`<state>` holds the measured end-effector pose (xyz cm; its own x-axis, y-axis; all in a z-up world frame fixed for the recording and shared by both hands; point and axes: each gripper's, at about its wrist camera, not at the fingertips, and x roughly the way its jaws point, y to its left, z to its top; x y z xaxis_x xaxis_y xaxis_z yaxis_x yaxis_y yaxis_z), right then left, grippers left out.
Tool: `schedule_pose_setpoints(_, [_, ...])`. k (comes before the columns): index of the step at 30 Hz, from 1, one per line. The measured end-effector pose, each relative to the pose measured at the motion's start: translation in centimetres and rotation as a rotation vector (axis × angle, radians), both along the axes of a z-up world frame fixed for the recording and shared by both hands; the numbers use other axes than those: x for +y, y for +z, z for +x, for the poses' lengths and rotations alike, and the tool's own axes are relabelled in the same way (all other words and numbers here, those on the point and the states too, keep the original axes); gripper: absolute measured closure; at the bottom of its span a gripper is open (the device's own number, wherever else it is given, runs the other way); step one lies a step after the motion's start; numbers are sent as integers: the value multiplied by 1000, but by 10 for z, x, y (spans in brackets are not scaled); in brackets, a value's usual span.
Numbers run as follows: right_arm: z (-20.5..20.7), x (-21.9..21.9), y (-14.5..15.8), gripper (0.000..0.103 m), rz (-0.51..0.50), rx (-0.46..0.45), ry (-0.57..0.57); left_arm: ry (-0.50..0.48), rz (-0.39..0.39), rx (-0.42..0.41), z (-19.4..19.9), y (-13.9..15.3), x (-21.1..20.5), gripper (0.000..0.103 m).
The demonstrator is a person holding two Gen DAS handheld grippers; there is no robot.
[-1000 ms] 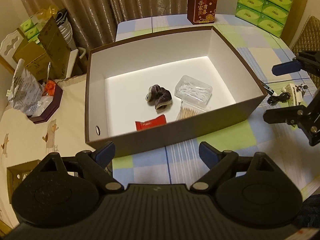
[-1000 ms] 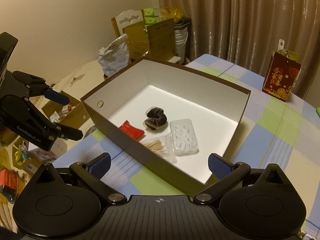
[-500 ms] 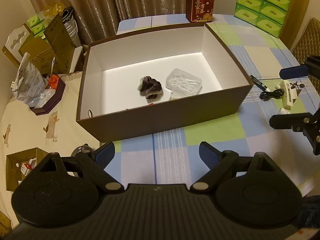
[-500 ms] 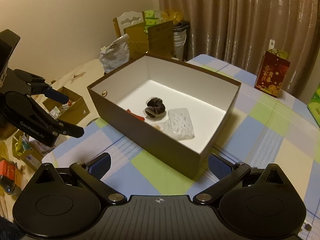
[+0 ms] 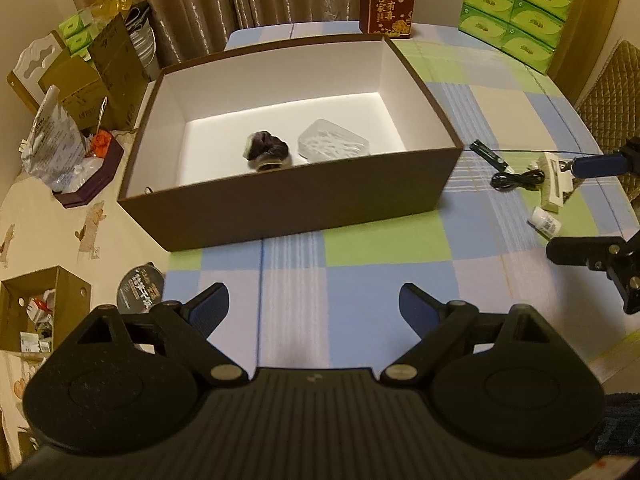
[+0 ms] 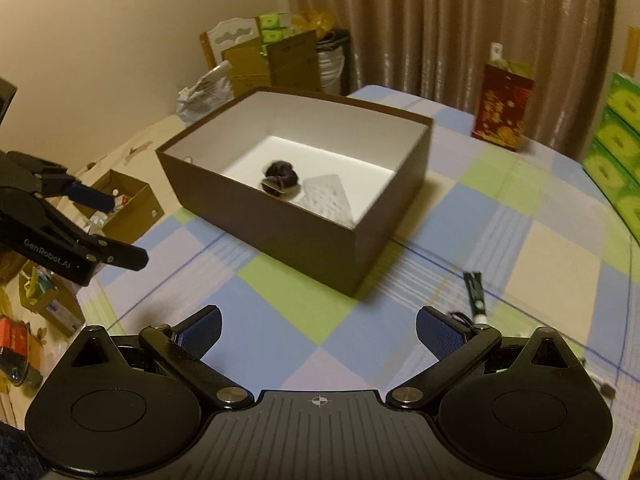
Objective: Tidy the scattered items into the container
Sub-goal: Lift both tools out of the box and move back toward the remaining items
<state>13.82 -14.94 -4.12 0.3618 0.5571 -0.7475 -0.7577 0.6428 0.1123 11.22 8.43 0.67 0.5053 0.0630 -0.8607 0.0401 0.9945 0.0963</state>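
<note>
A brown box with a white inside stands on the checked table; it also shows in the right wrist view. In it lie a dark scrunchie and a clear plastic case. Right of the box lie a black tube, a black cable, a white clip-like item and a small white bottle. My left gripper is open and empty, in front of the box. My right gripper is open and empty, over the table near the black tube.
A red gift bag and stacked green tissue packs stand at the table's far side. Cardboard boxes, a foil bag and a round tin are off the table's left edge.
Both grippers have drawn back from the box, so it looks smaller and farther. The red packet and the swabs are now hidden behind the near wall. The scattered items at the right have come into view.
</note>
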Motion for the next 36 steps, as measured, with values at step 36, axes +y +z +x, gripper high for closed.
schedule_pose_setpoints(36, [24,-196,-34,2,-77,71,-398,-279,-52,38,31,-59,-171,13])
